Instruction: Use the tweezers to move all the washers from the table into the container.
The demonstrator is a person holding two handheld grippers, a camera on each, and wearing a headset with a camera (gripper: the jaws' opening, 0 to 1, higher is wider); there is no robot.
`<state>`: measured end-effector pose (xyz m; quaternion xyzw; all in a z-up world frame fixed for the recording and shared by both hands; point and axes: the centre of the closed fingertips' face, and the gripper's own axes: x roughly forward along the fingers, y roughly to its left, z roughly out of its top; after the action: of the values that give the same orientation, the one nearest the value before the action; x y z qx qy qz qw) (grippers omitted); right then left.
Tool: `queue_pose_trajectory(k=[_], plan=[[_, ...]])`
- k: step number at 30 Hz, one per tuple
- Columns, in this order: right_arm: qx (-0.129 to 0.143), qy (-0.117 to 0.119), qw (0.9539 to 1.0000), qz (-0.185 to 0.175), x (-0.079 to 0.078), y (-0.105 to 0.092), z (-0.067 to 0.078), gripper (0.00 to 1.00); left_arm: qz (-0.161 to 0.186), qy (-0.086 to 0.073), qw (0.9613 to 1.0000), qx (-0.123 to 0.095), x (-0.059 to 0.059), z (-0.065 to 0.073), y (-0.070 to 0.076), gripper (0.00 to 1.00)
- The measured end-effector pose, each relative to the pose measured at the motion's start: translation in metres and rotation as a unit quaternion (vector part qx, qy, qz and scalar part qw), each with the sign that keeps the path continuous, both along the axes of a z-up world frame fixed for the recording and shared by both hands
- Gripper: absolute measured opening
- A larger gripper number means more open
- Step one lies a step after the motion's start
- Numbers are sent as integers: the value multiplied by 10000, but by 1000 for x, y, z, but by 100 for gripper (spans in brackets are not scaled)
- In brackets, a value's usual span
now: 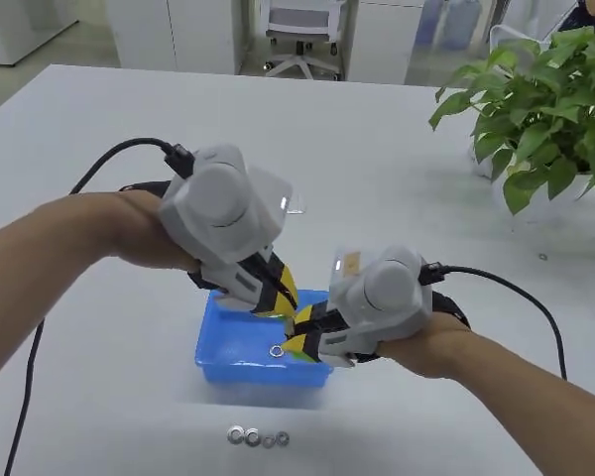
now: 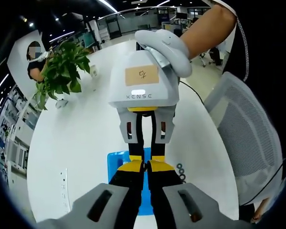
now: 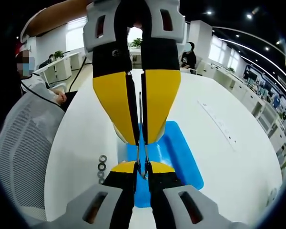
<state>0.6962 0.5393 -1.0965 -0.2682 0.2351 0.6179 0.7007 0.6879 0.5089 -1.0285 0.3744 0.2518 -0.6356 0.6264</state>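
Washers (image 1: 258, 436) are mostly still out. In the head view four small, flat, silvery rings lie in a short row on the table (image 1: 397, 178), just beside the near wall of the blue container (image 1: 210, 349). A single washer (image 1: 277, 351) already rests on the container's floor, so I judge the job barely begun: one in, four to go. Above the container the left tongs (image 1: 291, 303) and the right tongs (image 1: 292, 345) point at each other, tips almost touching.

The left gripper view looks down along the left tongs, whose yellow-tipped jaws stand close together. The right tongs come down from above to meet them over the blue container, and the row of washers sits on the white table off to the right, apart from both.

In the right gripper view a thin metal blade, which I take for the tweezers (image 3: 140, 114), runs between the left tongs' broad yellow pads and down into the right tongs' tips. Both pairs look clenched on it, though the blade is so thin that I am less sure of the right pair's grip. The washers lie stacked in line left of the container, untouched.
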Motion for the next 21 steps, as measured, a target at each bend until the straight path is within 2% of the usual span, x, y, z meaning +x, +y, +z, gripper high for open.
queue_pose_trajectory(k=[8,21], plan=[[16,12,10000,-72,9,0,-8,10,21,51,10000,-7,9,-8,-1,7],[-30,166,9998,-94,20,1,-25,10,55,141,9999,33,21,-24,0,7]])
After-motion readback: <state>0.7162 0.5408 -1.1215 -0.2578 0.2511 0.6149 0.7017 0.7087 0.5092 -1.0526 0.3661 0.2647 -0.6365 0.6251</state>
